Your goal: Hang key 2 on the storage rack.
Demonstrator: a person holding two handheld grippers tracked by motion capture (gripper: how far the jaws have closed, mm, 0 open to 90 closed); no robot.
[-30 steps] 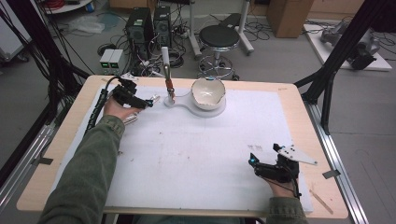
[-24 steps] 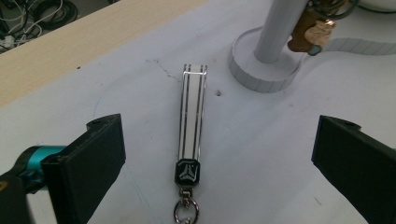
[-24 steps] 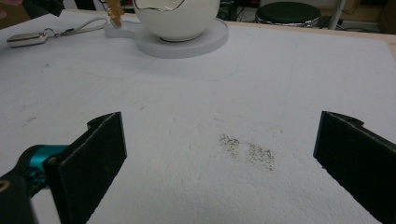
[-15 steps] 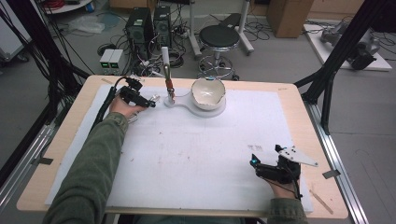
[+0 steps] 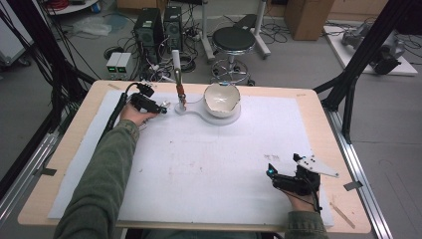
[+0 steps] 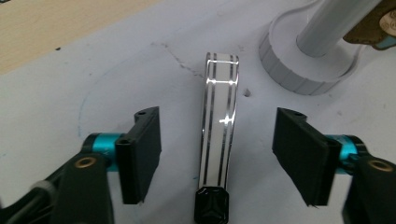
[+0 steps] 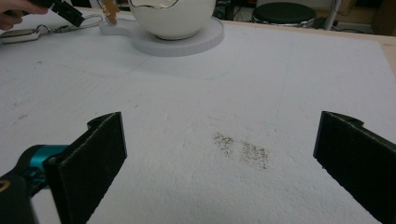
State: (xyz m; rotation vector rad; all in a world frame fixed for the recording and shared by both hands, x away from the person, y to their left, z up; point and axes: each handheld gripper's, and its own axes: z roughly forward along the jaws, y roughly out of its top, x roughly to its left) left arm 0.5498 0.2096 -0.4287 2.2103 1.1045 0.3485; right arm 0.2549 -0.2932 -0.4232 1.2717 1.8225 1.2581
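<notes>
We have the left gripper [image 6: 217, 154] low on the worktop [image 5: 209, 169], its jaws straddling a shiny metal clip [image 6: 218, 126] that lies flat just beside the white stand [image 6: 303, 70]. The jaws have just been closing on it, but the pads still stand clear of its sides. Our right gripper [image 7: 219, 163] rests well apart, jaws released and holding nothing

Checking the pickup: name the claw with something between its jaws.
The left claw: its jaws, just closing, flank the silver strip without touching; the right claw is empty.
</notes>
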